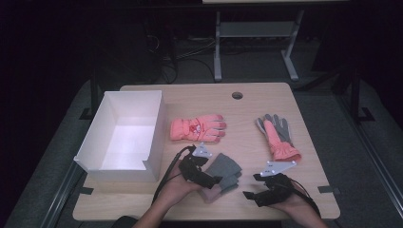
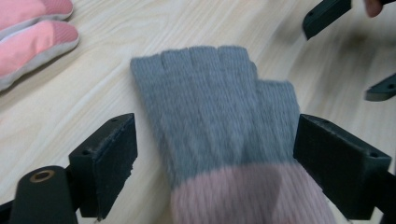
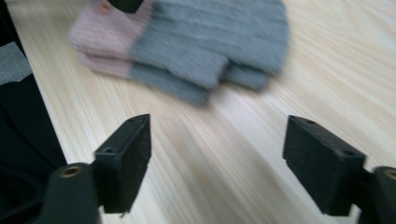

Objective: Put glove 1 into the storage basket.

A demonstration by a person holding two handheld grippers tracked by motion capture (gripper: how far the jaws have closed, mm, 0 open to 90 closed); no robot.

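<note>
Both tools, left tool (image 2: 215, 158) and right tool (image 3: 217, 163), are standing open around and beside the fuzzy grey-and-pink knit fingerless gloves (image 2: 219, 116) lying on the pale wood-grain table (image 3: 261, 140).

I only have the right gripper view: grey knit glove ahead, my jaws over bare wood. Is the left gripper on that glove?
Observer: Not gripping. The left gripper has its jaws open either side of the grey glove, just above its pink cuff; the pads stand apart from the knit.
Operator: What else is on the table?
Observer: In the high view, an orange glove lies beyond the grey one, and another glove, orange and grey, lies to its right.
Operator: Any container?
Observer: A white box, open on top, sits at the table's left side.
</note>
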